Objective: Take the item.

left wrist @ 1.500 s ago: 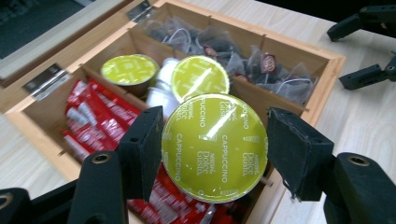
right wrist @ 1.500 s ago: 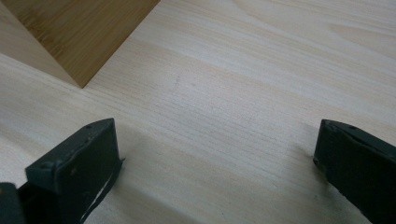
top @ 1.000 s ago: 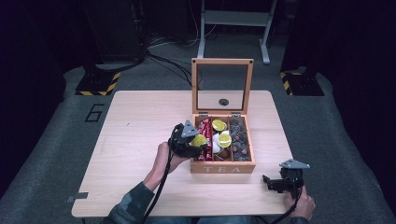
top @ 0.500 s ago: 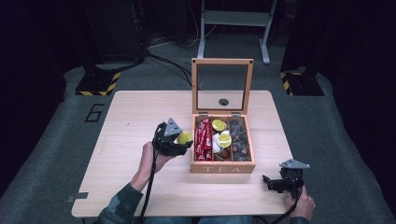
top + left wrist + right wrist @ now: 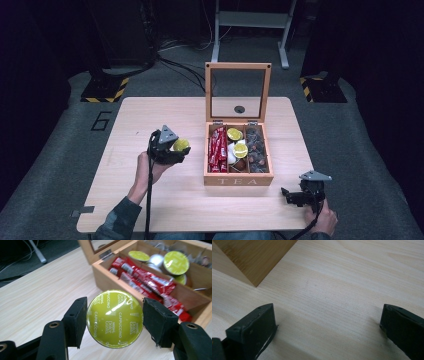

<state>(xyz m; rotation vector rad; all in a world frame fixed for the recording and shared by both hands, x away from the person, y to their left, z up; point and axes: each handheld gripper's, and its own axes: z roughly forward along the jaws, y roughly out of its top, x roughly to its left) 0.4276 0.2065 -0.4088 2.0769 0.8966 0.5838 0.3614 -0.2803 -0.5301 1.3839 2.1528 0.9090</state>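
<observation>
Round glossy foil-topped capsule [image 5: 114, 318] (lime-green)

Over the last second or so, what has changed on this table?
The left gripper, shut on a green capsule, has carried it leftward, away from the tea box and out over the bare table. The right gripper, jaws open, stayed by the table's near right corner. The box, its lid up, and its contents are unchanged.

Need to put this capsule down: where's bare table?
Bare wood lies left of the tea box, around the left gripper holding the capsule, out to the table edges. Another strip runs before the box toward the right gripper. The box compartments are crowded.
</observation>
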